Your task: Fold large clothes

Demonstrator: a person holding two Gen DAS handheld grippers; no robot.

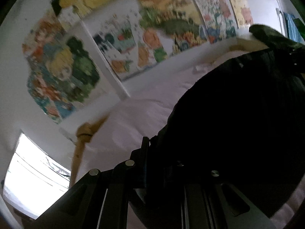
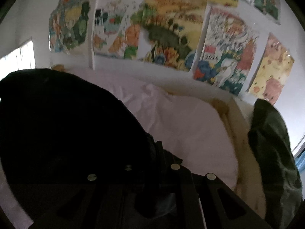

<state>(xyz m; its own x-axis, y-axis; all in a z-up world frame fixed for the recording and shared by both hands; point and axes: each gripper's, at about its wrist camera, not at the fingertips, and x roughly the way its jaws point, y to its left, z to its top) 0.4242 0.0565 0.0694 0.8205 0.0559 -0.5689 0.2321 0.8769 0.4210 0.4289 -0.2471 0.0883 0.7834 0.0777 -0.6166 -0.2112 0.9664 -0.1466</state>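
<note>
A large black garment (image 1: 238, 118) hangs in front of my left gripper (image 1: 150, 143) and fills the right half of the left wrist view; the jaws are shut on its edge. In the right wrist view the same black garment (image 2: 63, 124) covers the left half, and my right gripper (image 2: 157, 147) is shut on another part of its edge. The cloth is lifted above a bed with a pale pink sheet (image 2: 183, 122). The fingertips of both grippers are mostly hidden by dark cloth. Both views are blurred by motion.
A dark green garment (image 2: 274, 148) lies at the right end of the bed, also seen as the green garment (image 1: 274, 38) in the left wrist view. Colourful posters (image 2: 171, 28) cover the white wall behind. A wooden bedpost (image 1: 82, 143) and a bright window (image 1: 32, 175) stand at left.
</note>
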